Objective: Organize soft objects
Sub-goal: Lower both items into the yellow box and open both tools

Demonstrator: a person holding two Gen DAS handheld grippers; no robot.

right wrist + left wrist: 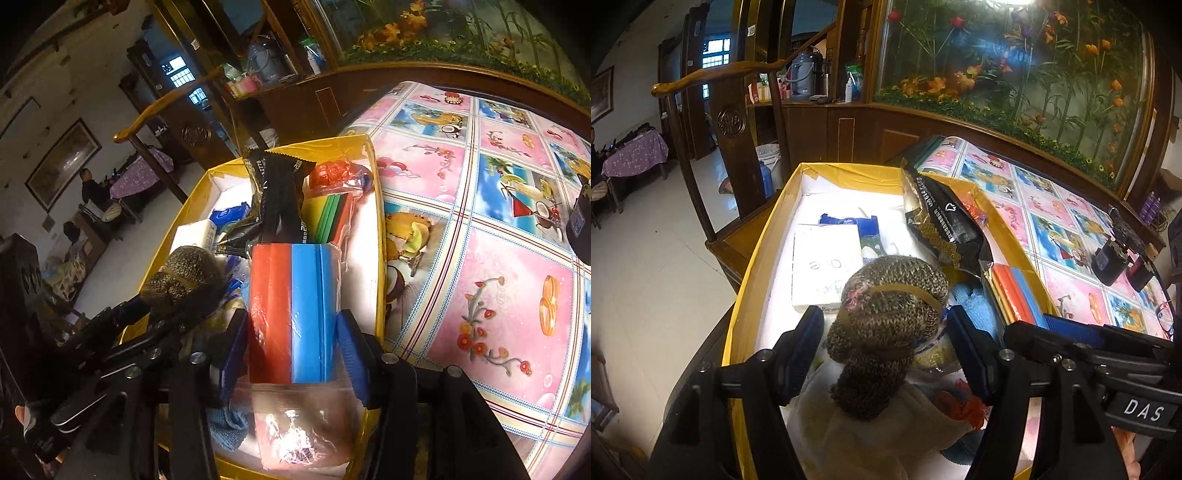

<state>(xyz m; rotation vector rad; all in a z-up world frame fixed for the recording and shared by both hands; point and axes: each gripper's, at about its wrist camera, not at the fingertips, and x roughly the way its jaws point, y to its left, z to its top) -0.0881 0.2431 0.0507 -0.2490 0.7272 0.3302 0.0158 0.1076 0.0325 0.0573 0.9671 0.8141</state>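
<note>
Patterned oilcloth covers the table (480, 258), where a yellow box (764, 236) holds soft goods. Left tongs (886, 343) stand spread around a knitted roll (886, 317), apparently not touching it. Right tongs (291, 350) stand spread beside 1 wrapped sponge pack (295, 314) in the box.

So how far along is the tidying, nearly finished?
Looks well along. Already in the yellow box: a tissue pack, a black snack bag, towels. In hand: the left gripper straddles a speckled knit bundle, the right gripper straddles wrapped sponges, neither squeezed. Whether more remains, I cannot tell.
</note>
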